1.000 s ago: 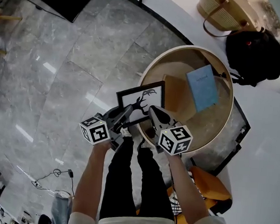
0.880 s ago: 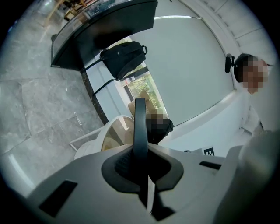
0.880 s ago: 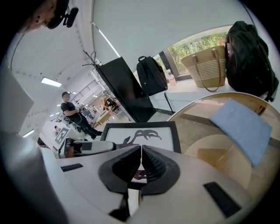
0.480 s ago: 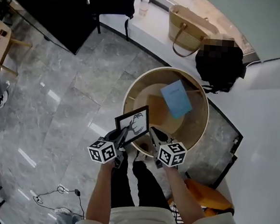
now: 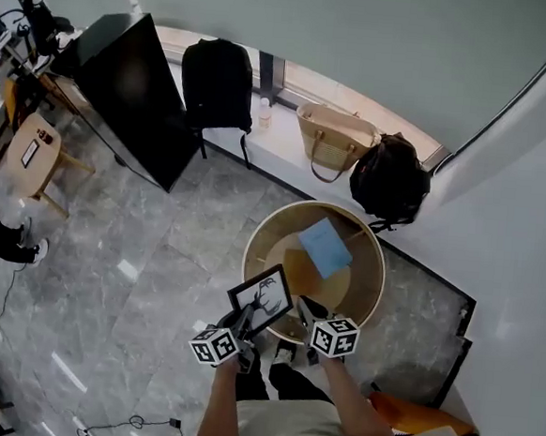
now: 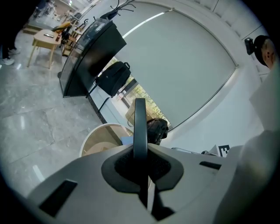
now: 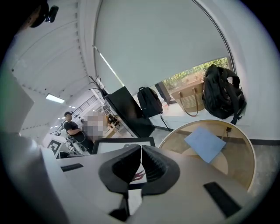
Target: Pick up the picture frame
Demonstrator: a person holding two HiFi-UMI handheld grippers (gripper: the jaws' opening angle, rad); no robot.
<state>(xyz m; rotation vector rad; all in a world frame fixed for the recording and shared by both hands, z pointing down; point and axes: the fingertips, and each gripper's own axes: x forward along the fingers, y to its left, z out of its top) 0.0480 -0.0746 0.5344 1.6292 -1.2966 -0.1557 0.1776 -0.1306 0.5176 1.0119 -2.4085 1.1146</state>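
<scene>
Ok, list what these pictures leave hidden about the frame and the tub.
- The frame's picture: too small in the head view, edge-on in the left gripper view, mostly behind the right gripper's shut jaws in its own view.
- The frame's back: no view shows it.
- The frame's lower edge: buried in the left gripper's jaws.
- Floor of the tub: partly under the blue sheet; the frame hides the near rim in the head view.

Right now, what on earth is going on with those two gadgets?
A person holds a gripper in each hand. The left gripper has its fingers shut on the edge of a black picture frame, holding it in the air by a round wooden tub with a blue sheet inside. The right gripper is next to the frame, shut on nothing.
</scene>
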